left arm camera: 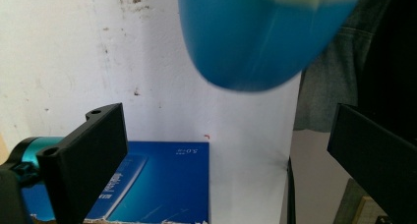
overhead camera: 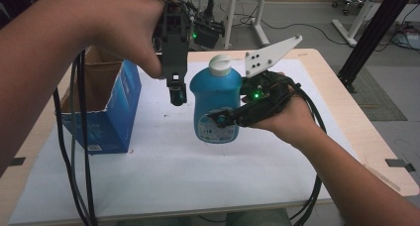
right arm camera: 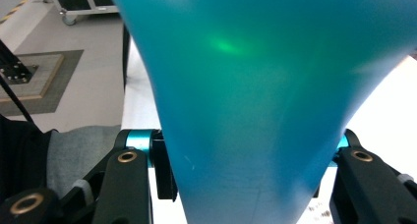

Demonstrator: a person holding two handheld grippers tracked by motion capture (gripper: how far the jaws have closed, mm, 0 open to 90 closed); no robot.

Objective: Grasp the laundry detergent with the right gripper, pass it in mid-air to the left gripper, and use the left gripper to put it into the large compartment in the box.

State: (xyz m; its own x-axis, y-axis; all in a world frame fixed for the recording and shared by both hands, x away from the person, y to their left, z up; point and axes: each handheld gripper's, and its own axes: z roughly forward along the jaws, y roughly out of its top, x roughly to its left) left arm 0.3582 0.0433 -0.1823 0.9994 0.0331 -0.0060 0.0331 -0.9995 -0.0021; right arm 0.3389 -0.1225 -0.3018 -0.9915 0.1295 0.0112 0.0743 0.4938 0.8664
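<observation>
A blue bottle (overhead camera: 216, 104) with a white cap is held upright above the table, with my right gripper (overhead camera: 224, 118) shut on its lower body from the right. In the right gripper view the bottle (right arm camera: 255, 86) fills the space between the two black jaws of the right gripper (right arm camera: 246, 189), which press on its sides. My left gripper (overhead camera: 177, 93) hangs pointing down just left of the bottle, apart from it. In the left gripper view the left gripper (left arm camera: 226, 155) stands open with nothing between its jaws, and the bottle's blurred base (left arm camera: 255, 42) is above them.
An open blue cardboard box (overhead camera: 106, 112) stands on the left of the white sheet, also visible below the left jaws as the box (left arm camera: 167, 184). The wooden table edge (overhead camera: 356, 122) runs along the right. Cables hang from both grippers. Stand legs rise beyond the table's far edge.
</observation>
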